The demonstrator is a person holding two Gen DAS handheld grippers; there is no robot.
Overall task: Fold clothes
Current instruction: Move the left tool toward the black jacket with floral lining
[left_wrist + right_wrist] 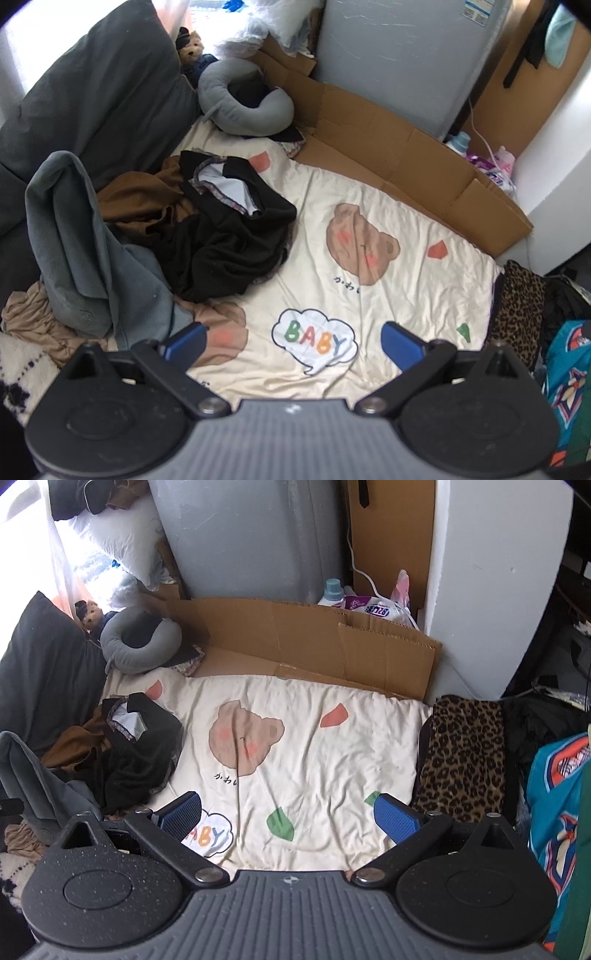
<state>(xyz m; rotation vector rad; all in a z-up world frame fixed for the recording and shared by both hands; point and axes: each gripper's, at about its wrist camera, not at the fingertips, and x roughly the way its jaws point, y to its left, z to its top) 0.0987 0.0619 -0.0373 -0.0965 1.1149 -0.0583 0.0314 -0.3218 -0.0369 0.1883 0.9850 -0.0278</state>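
Left wrist view first: at the far left of the frame we see a grey garment (74,236) heaped upright over a tan cloth (33,321), and just right of it a brown garment (136,199) with a black garment (229,243) crumpled partly on top of it, its pale lining showing. These unfolded clothes lie on the left part of a cream bedsheet (406,288) printed with a bear face and the word BABY. Along the upper left edge we find a dark pillow (99,92) and a grey neck pillow (240,107), with flattened cardboard (388,155) running behind the sheet. At lower centre our left gripper (293,341) hovers over the sheet with its blue pads spread wide and nothing between them. At the right edge sits a leopard-print garment (517,306), folded, beside a teal printed fabric (569,376). In the right wrist view we meet the same pile at the left of the frame, the black garment (144,753) uppermost beside the grey one (37,779). Our right gripper (288,816) at lower centre is likewise wide open and empty above the bedsheet (332,760), its right pad near the leopard-print garment (461,757) at the right.
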